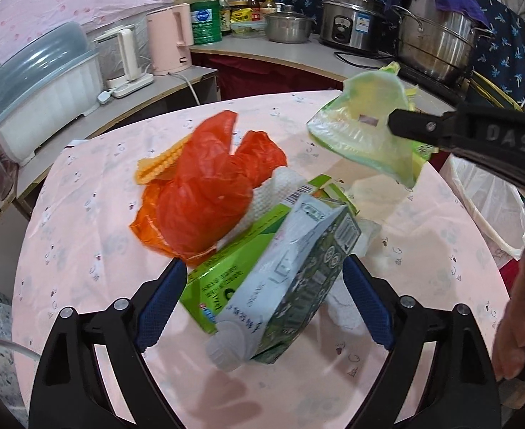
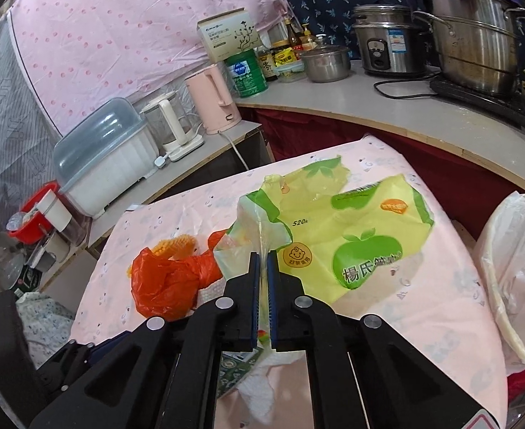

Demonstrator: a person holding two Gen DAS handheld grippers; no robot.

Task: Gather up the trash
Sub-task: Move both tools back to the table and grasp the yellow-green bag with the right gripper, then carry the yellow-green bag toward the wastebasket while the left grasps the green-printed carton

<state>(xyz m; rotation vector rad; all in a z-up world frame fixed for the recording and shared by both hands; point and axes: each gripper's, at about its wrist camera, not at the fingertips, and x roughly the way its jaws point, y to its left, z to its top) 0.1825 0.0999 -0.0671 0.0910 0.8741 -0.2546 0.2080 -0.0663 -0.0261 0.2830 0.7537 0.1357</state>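
Left wrist view. Left gripper (image 1: 264, 295): fingers spread wide, standing either side of a carton (image 1: 291, 268) that lies tilted on the worktop (image 1: 83, 243); pads not pressing it. A second green carton (image 1: 226, 271) lies beneath it, then white paper towel (image 1: 280, 186), an orange plastic bag (image 1: 209, 193) and a yellow ridged item (image 1: 157, 164), all heaped near the middle. Bare pink cloth lies open to the left of the heap and along the near edge. Right gripper (image 1: 391, 121) enters from the right, pinching a yellow-green plastic wrapper (image 1: 366, 125) lifted clear of the worktop. A white-lined bin (image 1: 491, 200) stands just past the right edge.

Right wrist view. Right gripper (image 2: 262, 261): fingers closed together on a fold of the wrapper (image 2: 355, 225) (large, printed with green apples), which spreads out ahead of the fingers. The orange bag (image 2: 166, 282) lies to the left; the bin (image 2: 513, 261) to the right, mouth open. Beyond the far edge: a curved counter (image 2: 387, 107) carrying steel pots (image 2: 473, 50), a rice cooker (image 2: 387, 46), a pink kettle (image 2: 214, 100) and a lidded dish rack (image 2: 105, 157). Walls draped in pink and blue cloth.
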